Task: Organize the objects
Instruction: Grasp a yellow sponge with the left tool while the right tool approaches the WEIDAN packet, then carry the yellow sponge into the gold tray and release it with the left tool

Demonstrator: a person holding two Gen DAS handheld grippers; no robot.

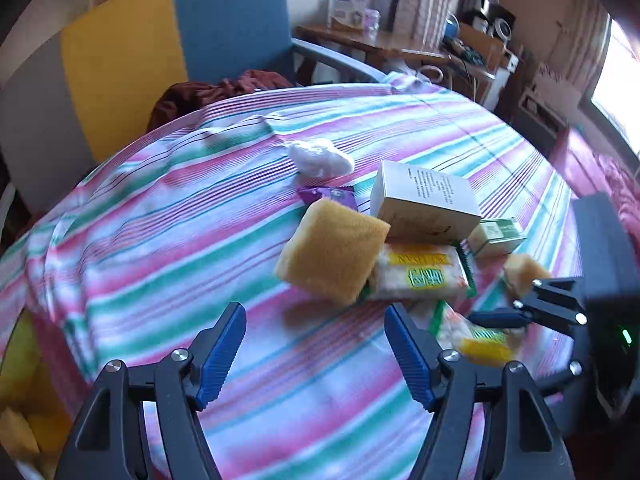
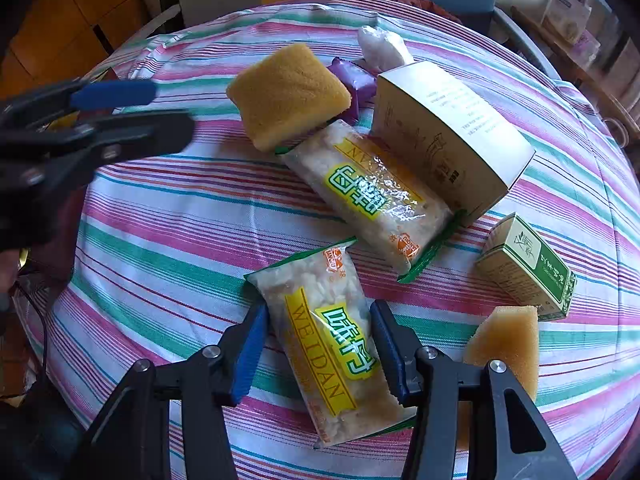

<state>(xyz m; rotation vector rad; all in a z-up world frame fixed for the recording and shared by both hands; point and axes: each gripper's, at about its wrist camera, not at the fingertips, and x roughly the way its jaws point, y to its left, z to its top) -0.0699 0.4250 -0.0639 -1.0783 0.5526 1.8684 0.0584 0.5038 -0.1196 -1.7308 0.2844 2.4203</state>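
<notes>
My right gripper point(image 2: 318, 344) points down over a clear snack packet point(image 2: 332, 340) with a yellow-green label, its blue pads touching both long edges. A second such packet point(image 2: 372, 192) lies beyond it, under a corner of a big yellow sponge point(image 2: 288, 92). A beige carton point(image 2: 448, 132), a small green box point(image 2: 528, 268), a small sponge piece point(image 2: 508, 340), a purple wrapper point(image 2: 356, 80) and a white plastic wad point(image 2: 380, 46) lie around. My left gripper point(image 1: 316, 320) hovers open over bare striped cloth, short of the sponge point(image 1: 332, 248). The right gripper point(image 1: 520, 312) shows at the right.
The round table point(image 1: 160, 240) wears a pink, green and white striped cloth. A blue and yellow chair point(image 1: 232, 20) with a dark red cloth point(image 1: 224, 92) stands behind it. Yellow things point(image 1: 20, 400) sit low at the left edge. A cluttered desk point(image 1: 400, 44) is far back.
</notes>
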